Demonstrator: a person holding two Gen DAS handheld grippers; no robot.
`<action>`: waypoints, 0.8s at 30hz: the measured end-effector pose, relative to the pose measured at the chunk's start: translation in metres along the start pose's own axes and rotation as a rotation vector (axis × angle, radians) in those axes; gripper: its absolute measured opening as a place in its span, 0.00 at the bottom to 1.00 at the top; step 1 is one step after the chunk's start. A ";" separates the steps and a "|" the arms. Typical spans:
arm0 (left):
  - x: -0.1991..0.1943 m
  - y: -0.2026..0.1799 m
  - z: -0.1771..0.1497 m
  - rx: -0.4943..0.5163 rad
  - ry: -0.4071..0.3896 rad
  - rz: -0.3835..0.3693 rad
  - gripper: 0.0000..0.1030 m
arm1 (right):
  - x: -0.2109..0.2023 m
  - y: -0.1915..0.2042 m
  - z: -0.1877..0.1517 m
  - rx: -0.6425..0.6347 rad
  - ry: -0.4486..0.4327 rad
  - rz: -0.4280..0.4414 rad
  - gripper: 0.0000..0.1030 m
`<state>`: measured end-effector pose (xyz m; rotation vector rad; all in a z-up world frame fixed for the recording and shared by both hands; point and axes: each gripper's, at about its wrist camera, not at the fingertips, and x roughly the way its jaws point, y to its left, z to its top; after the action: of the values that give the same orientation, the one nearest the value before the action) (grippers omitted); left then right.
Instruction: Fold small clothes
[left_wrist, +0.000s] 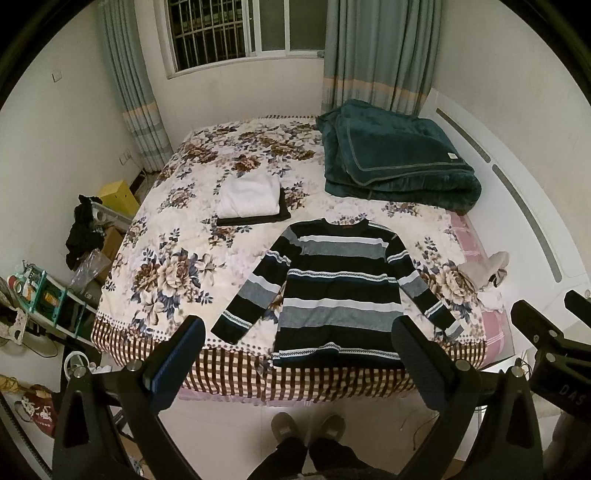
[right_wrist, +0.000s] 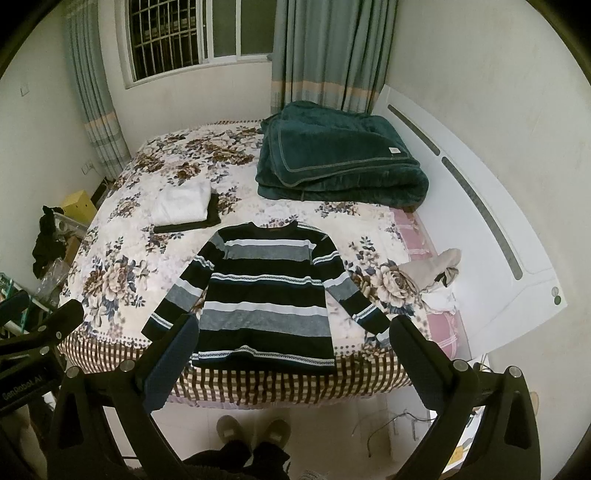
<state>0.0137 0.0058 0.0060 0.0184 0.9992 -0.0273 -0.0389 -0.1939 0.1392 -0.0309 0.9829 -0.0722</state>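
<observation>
Striped black-grey-white knit sweater (left_wrist: 332, 291) lies flat, sleeves out, unfolded at the floral bed's (left_wrist: 177, 236) near edge; left gripper (left_wrist: 299, 343) and right gripper (right_wrist: 293, 341) spread, empty, above; white folded garment (left_wrist: 249, 199) stacked beyond, apparently finished.

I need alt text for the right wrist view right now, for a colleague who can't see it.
A striped sweater lies flat, sleeves spread, at the near edge of a floral bed, framed by the open, empty right gripper. Behind it sit a folded white and black pile and a teal blanket.
</observation>
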 end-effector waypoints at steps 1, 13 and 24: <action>0.000 0.000 0.001 -0.001 -0.002 0.000 1.00 | -0.001 0.000 0.000 0.000 0.000 0.000 1.00; -0.002 0.001 -0.003 -0.004 -0.009 -0.002 1.00 | -0.004 0.000 0.001 -0.001 -0.005 -0.002 1.00; -0.008 -0.002 0.006 -0.004 -0.016 -0.002 1.00 | -0.006 0.002 0.006 0.000 -0.009 0.000 1.00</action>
<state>0.0138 0.0034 0.0162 0.0131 0.9836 -0.0270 -0.0371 -0.1909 0.1480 -0.0317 0.9743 -0.0718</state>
